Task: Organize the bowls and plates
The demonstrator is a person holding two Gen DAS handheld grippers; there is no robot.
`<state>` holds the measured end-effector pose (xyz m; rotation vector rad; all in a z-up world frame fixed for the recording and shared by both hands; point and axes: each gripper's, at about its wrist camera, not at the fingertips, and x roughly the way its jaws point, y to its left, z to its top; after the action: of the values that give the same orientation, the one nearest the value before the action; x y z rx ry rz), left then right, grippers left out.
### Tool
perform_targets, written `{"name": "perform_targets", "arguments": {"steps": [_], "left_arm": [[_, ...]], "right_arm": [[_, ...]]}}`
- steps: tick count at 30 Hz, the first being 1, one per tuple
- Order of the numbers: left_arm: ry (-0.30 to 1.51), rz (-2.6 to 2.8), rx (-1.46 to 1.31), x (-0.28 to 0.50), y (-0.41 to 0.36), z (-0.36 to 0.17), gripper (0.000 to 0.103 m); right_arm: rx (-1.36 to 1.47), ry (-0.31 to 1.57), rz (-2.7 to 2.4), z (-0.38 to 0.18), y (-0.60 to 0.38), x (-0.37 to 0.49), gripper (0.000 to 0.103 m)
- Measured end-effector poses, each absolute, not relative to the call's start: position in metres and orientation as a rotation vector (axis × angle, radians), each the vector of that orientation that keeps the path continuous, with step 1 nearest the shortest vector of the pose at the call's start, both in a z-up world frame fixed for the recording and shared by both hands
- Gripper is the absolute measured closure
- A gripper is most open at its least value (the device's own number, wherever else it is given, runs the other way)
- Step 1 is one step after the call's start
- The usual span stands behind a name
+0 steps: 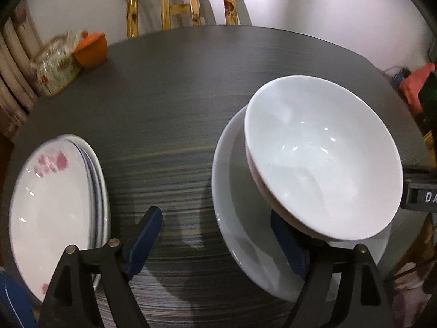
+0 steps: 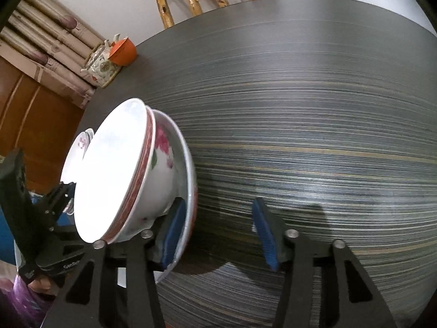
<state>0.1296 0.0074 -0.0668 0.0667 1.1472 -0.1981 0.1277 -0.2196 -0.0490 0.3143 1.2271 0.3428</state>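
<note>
Left hand-held gripper and right hand-held gripper both have jaws spread wide, gripping nothing.

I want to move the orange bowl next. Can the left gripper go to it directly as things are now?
Probably yes. The left gripper is open and empty, and bare dark table lies between it and the orange bowl; only the floral tissue box stands beside it.

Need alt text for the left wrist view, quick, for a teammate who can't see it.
A white bowl sits tilted in a larger white dish on the dark table, beside the open left gripper. Stacked plates lie at left; a wooden chair stands behind.
</note>
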Motion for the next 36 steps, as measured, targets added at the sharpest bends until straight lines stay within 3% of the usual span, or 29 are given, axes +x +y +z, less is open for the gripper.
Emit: {"name": "perform_targets", "arguments": {"steps": [6,10,14,15,16,17,18,25,36], "left_arm": [[1.19,-0.234,-0.037,0.136,0.018,-0.074,0.018],[1.181,-0.229,-0.031,0.137,0.016,-0.075,0.018],[1.172,-0.224,0.001,0.137,0.009,-0.074,0.021],[1.171,-0.234,0.0,0.137,0.008,-0.073,0.024],[1.169,-0.262,-0.014,0.135,0.006,-0.073,0.045],[1.173,-0.319,-0.058,0.136,0.005,-0.071,0.073],[1.188,-0.352,-0.091,0.138,-0.001,-0.068,0.077],[1.182,-0.366,-0.147,0.135,0.003,-0.07,0.084],[1.204,-0.4,-0.109,0.138,-0.003,-0.07,0.081]], "right_arm": [[0.273,1.242,0.401,-0.046,-0.205,0.129,0.088],[0.291,1.264,0.41,-0.051,-0.204,0.131,0.084],[0.336,1.272,0.413,-0.053,-0.206,0.133,0.087],[0.353,1.273,0.418,-0.054,-0.207,0.134,0.091],[0.35,1.272,0.422,-0.054,-0.207,0.132,0.093],[0.333,1.268,0.418,-0.053,-0.205,0.132,0.093],[0.331,1.267,0.417,-0.053,-0.204,0.131,0.093],[0.342,1.257,0.413,-0.053,-0.202,0.131,0.093],[0.384,1.258,0.445,-0.056,-0.209,0.124,0.092]]}}
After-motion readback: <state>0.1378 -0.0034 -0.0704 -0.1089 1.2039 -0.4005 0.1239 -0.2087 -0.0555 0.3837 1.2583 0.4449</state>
